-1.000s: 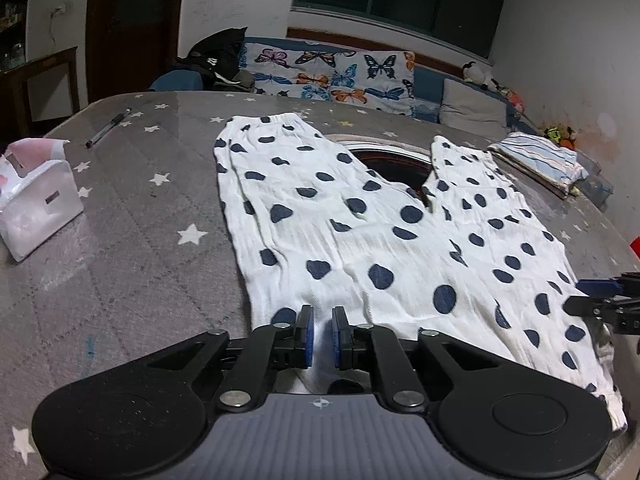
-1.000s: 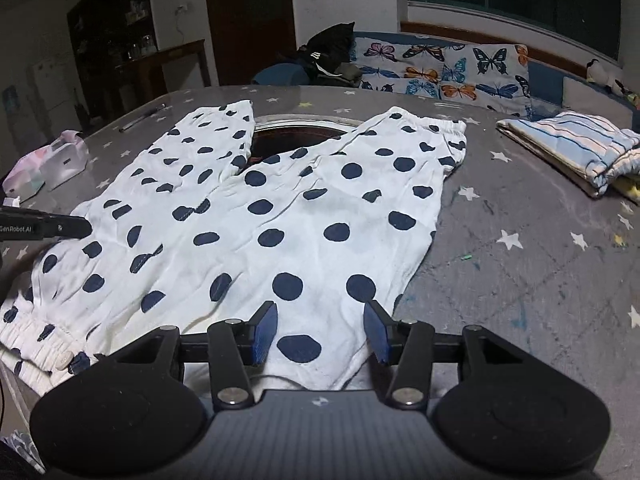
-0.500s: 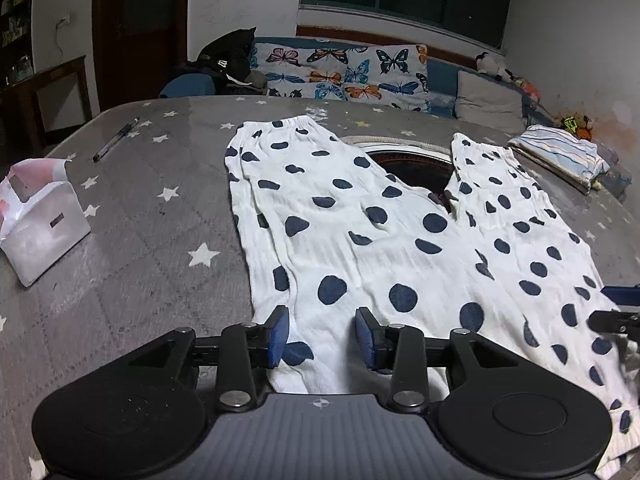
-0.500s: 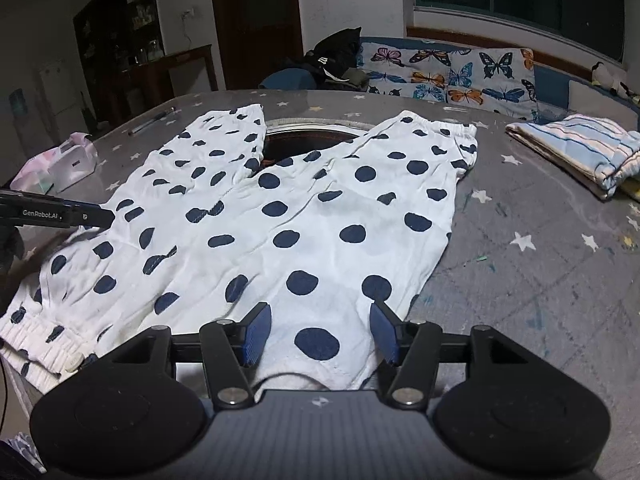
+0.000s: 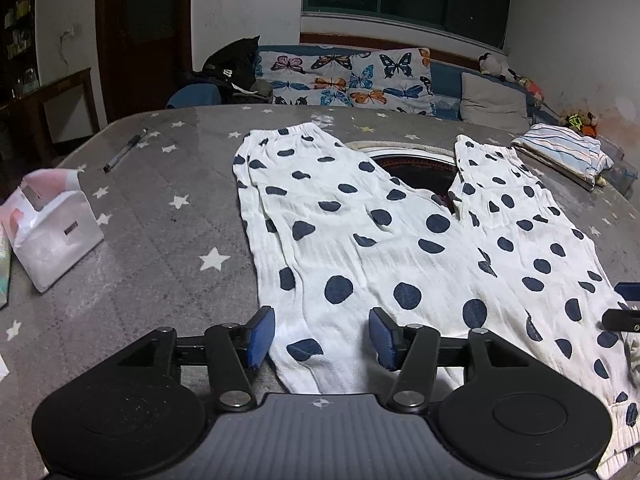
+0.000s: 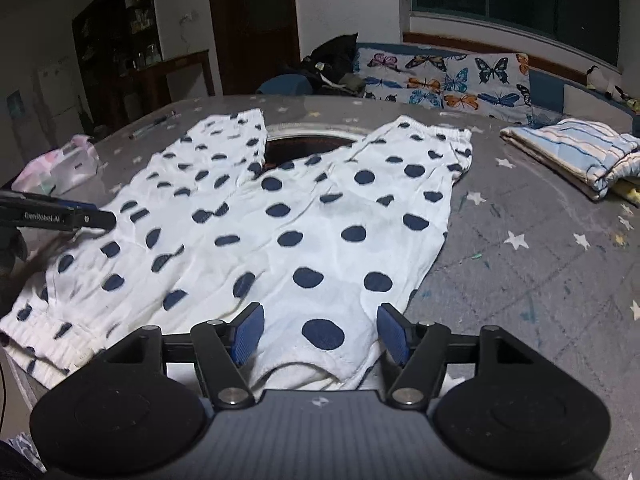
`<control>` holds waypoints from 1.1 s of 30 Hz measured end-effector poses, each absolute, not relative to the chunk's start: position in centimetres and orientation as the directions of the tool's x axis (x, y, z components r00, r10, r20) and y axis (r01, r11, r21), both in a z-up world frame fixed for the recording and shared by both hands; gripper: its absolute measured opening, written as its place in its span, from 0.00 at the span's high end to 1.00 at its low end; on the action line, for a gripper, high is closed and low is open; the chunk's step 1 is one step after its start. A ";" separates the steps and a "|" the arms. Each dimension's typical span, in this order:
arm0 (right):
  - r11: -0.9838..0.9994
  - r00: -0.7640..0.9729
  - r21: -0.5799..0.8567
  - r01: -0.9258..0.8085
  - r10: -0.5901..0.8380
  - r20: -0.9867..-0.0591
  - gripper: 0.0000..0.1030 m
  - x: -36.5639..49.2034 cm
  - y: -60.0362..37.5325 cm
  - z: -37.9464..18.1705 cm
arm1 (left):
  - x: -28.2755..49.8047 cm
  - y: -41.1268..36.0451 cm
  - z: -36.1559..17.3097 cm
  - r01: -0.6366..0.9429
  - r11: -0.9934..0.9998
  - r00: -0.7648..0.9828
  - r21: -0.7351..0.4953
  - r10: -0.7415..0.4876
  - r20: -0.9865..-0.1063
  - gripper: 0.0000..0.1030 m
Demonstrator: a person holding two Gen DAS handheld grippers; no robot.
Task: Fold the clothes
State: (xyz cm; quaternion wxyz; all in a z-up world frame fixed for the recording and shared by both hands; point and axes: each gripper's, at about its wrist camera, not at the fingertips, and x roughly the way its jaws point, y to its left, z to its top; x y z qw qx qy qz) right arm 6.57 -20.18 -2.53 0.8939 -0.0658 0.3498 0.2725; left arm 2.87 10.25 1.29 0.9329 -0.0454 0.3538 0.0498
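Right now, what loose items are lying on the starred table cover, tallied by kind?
Polka-dot pants: 1
Folded striped garment: 1
Pen: 1
Tissue pack: 1
Total: 4

Both tools are open: the left tool and the right tool each sit over the pants' near edge.

My left-wrist camera sat low at the near edge of the table (image 5: 152, 216), looking forward across the polka-dot trousers (image 5: 360, 232). My right-wrist camera looked likewise from farther right. Both shared the trousers, the butterfly cushions (image 6: 444, 80) and the far window.
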 end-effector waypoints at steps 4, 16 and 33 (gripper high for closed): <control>0.845 0.604 0.070 -0.530 0.434 -0.669 0.37 6.4 -20.3 -2.8 | 2.6 10.0 1.7 -0.123 0.991 0.750 -0.048 0.061 -0.659 0.40; 0.851 0.612 0.066 -0.521 0.426 -0.666 0.29 5.0 -20.8 -3.1 | 0.9 7.8 2.7 -0.095 0.995 0.767 -0.027 0.056 -0.639 0.23; 0.886 0.674 0.055 -0.460 0.389 -0.629 0.28 6.0 -23.8 -1.3 | -3.2 -5.3 4.2 0.444 0.896 0.710 -0.021 -0.366 -0.602 0.28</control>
